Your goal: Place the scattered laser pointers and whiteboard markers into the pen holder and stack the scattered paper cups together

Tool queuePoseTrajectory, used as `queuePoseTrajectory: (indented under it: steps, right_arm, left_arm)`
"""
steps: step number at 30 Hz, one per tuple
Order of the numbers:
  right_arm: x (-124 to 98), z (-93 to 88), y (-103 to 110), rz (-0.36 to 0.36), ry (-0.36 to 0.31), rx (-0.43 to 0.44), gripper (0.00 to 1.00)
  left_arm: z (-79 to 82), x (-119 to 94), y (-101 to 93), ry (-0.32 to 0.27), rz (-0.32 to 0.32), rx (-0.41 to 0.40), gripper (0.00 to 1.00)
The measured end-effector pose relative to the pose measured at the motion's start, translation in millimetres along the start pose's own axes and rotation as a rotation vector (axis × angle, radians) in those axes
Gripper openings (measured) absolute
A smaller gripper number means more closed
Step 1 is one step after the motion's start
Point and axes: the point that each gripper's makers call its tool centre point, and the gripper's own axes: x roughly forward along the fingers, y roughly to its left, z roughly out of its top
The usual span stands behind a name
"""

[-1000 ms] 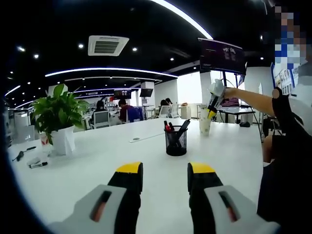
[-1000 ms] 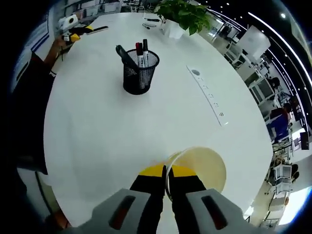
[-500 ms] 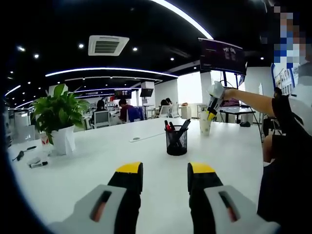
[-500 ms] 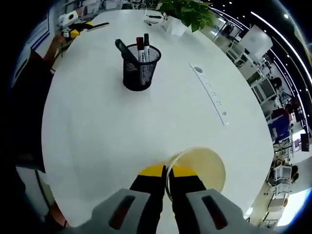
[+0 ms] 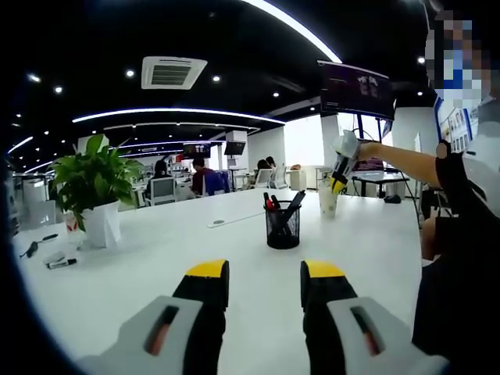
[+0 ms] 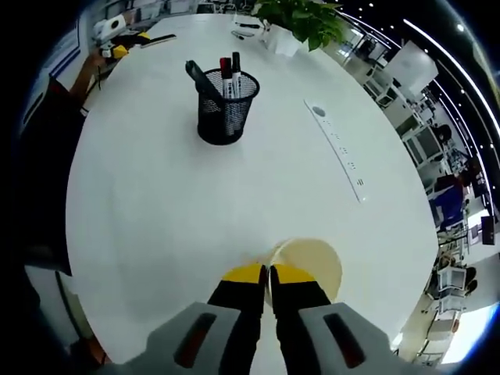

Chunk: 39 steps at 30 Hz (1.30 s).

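The paper cup (image 6: 306,262) is pinched by its rim in your right gripper (image 6: 266,275), jaws nearly closed with the cup wall between the yellow tips, mouth facing up. That rim pinch makes sense: it leaves the cup's body free, so it can drop straight down into or onto another cup without the jaws getting in the way. From the left gripper view you can see that same cup (image 5: 328,201) sitting low at the far side of the table (image 5: 156,258), with the right gripper (image 5: 337,184) reaching down onto it from above. I can't tell whether it's one cup or already a nested stack.

Your left gripper (image 5: 266,275) is parked low over the table with its jaws wide apart and nothing between them, so it's just waiting.

The mesh pen holder (image 6: 225,109) stands upright mid-table, well apart from the cup, with red-capped markers (image 6: 229,76) and a dark pointer-like stick poking out, so part of the sorting looks done. Still loose: a marker (image 5: 61,264) and another dark item (image 5: 36,246) lying near the potted plant (image 5: 95,191), off to your left gripper's side. My guess is those go next, and the open left gripper is the closer one.
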Motion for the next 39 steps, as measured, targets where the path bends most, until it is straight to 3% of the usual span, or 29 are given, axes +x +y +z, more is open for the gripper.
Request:
queuePoseTrajectory:
  steps: [21, 23, 26, 39]
  right_arm:
    - [-0.5, -2.3, 0.3, 0.0, 0.001, -0.024, 0.07]
    - [-3.0, -0.3, 0.0, -0.004, -0.014, -0.024, 0.12]
    - [-9.4, 6.5, -2.2, -0.017, -0.064, -0.004, 0.07]
    - [-3.3, 4.5, -1.7, -0.024, -0.089, 0.03, 0.05]
  left_arm:
    - [0.0, 2.0, -2.8, 0.002, -0.008, -0.001, 0.38]
    - [0.1, 1.6, -2.9, 0.002, -0.007, 0.0, 0.38]
    - [0.0, 1.0, -1.7, 0.002, -0.004, -0.001, 0.38]
    - [-1.5, 2.0, -2.5, 0.006, -0.008, 0.0, 0.38]
